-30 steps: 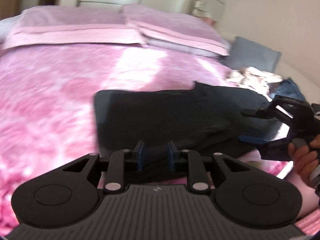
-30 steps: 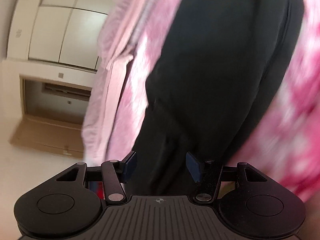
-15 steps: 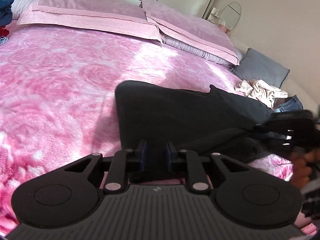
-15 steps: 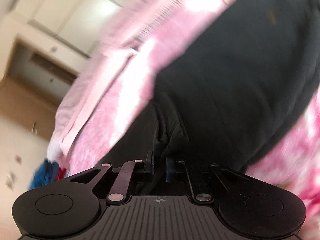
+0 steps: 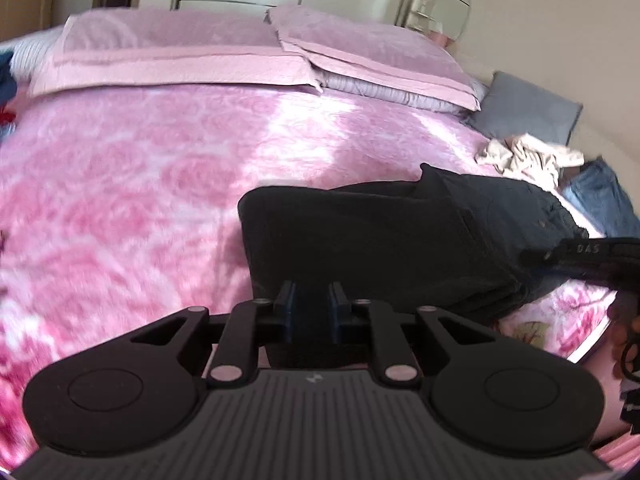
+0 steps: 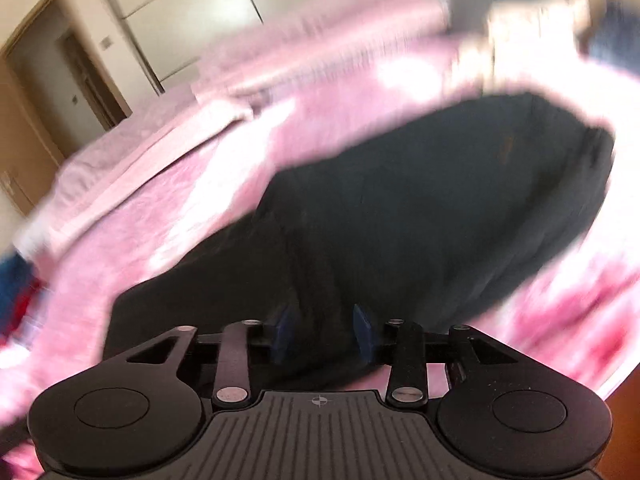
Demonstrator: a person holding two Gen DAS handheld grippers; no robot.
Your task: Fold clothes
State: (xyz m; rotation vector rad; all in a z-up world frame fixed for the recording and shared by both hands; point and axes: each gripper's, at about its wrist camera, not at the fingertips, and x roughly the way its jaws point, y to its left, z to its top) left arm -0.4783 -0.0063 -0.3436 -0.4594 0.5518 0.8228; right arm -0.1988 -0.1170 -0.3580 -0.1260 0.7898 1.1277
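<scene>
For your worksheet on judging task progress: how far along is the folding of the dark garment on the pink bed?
Done: the dark garment lies on the pink bedspread as a compact block, apparently already folded over.
In hand: the left gripper is closing on its near edge; the right gripper is opening above it.
Left: the crumpled beige and blue clothes.

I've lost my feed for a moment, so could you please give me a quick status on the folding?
Left gripper closing on black garment edge. Right gripper opening, dark cloth between its fingers. Garment part-folded on pink bed. Nothing blocking.
</scene>
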